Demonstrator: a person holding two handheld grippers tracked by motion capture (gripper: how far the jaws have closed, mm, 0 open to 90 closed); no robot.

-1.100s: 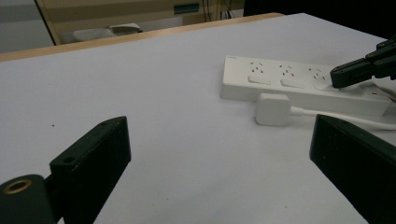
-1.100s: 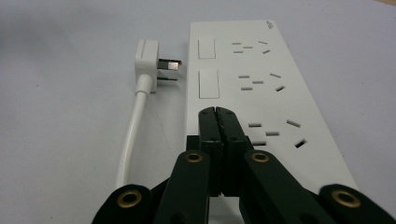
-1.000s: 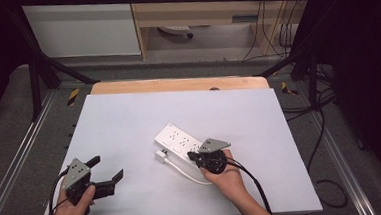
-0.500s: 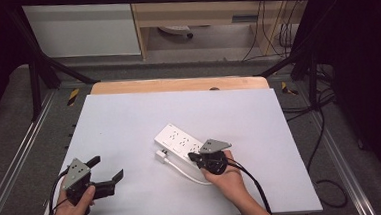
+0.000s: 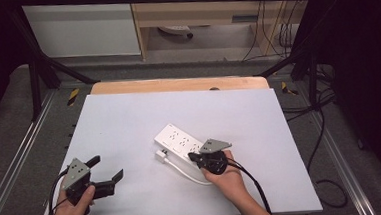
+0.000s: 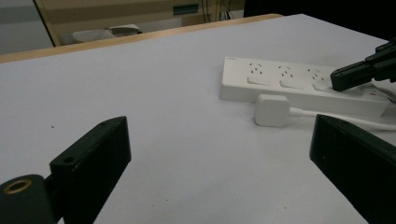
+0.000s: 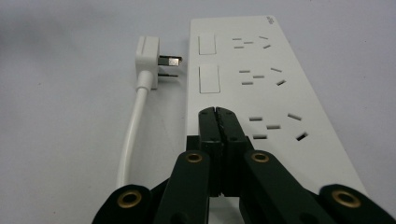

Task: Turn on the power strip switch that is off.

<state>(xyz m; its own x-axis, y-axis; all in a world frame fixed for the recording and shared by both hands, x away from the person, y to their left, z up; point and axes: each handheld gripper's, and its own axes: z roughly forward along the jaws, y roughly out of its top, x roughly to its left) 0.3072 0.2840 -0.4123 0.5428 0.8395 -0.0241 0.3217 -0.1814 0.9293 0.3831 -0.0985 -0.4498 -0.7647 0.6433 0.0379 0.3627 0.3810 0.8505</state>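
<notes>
We see a white power strip (image 5: 178,142) lying flat near the middle of the white table (image 5: 129,121), set at a slant, with three socket groups and rocker switches along one edge. Its white plug (image 5: 160,156) lies on the table just beside the strip's long side, prongs turned toward it, and the white cord (image 5: 187,174) curves away from the plug along the strip.

The right gripper (image 7: 217,114) has its jaws pressed together with nothing between them, and their tips sit over the strip's switch row; whether they actually touch the switch we cannot tell.

The left gripper (image 5: 106,174) rests near the table's front left corner, well apart from the strip, its jaws spread wide and holding nothing.
</notes>
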